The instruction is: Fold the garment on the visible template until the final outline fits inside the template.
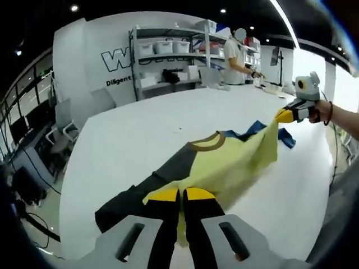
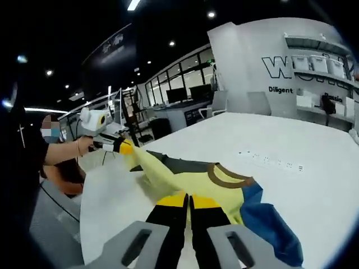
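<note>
Left hand-held gripper is clenched on the yellow hem of the garment; right hand-held gripper is clenched on another yellow edge near the brown collar. The cloth is held stretched and lifted between them, its dark and blue parts trailing on the white tabletop. No template outline can be made out. Slippage from either pinch is judged likely if tension is uneven; the fold could then land skewed, or the trailing blue sleeve could bunch underneath.
</note>
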Demonstrator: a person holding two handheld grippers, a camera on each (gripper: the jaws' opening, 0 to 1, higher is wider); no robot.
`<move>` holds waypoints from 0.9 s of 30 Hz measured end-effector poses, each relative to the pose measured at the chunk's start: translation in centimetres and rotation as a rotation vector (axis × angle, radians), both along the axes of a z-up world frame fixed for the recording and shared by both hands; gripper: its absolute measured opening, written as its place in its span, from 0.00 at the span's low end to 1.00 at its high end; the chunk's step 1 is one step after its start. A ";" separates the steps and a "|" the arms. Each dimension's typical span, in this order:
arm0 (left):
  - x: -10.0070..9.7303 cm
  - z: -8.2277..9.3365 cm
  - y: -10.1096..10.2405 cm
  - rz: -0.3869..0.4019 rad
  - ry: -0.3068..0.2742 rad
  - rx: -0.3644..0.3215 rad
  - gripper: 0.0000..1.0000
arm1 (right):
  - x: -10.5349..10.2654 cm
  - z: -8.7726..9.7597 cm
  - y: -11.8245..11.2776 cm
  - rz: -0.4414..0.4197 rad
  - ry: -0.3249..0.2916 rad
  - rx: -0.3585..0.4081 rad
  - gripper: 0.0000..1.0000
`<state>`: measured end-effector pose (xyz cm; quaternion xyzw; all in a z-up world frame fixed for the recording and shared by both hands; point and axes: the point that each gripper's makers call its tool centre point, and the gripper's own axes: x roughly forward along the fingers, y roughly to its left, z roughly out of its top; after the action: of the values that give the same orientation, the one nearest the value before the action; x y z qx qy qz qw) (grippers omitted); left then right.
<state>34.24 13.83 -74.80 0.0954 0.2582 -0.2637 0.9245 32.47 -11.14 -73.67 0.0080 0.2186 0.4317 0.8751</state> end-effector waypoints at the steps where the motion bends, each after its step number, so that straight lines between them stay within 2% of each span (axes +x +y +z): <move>1: -0.3 0.1 -0.1 -0.010 0.003 0.011 0.01 | -0.7 0.1 -0.1 0.013 0.001 -0.001 0.00; 5: -1.6 0.5 -0.7 -0.046 0.018 0.025 0.01 | -2.5 0.1 -0.1 0.045 0.029 0.020 0.00; 7: -2.3 0.6 -1.0 -0.071 0.018 0.042 0.01 | -3.4 -0.2 -0.3 0.053 0.032 -0.009 0.00; 10: -4.0 0.4 -1.3 -0.138 -0.003 0.128 0.01 | -4.5 -0.2 -0.4 0.066 0.040 -0.019 0.00; 13: -5.4 -0.1 -1.4 -0.176 0.009 0.166 0.01 | -5.7 -0.3 -0.4 0.088 0.042 -0.031 0.00; 21: -9.0 0.4 -2.6 -0.241 0.028 0.146 0.01 | -8.1 -0.1 -1.0 0.117 0.049 -0.036 0.00; 23: -10.6 0.4 -3.2 -0.284 0.043 0.137 0.01 | -9.0 -0.1 -1.3 0.125 0.062 -0.043 0.00; 27: -13.1 0.1 -3.6 -0.309 0.081 0.141 0.01 | -10.3 -0.4 -2.1 0.131 0.081 -0.053 0.00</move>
<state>21.18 10.22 -74.73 0.1880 0.2951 -0.3877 0.8528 22.14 -13.21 -74.07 -0.0122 0.2655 0.4814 0.8352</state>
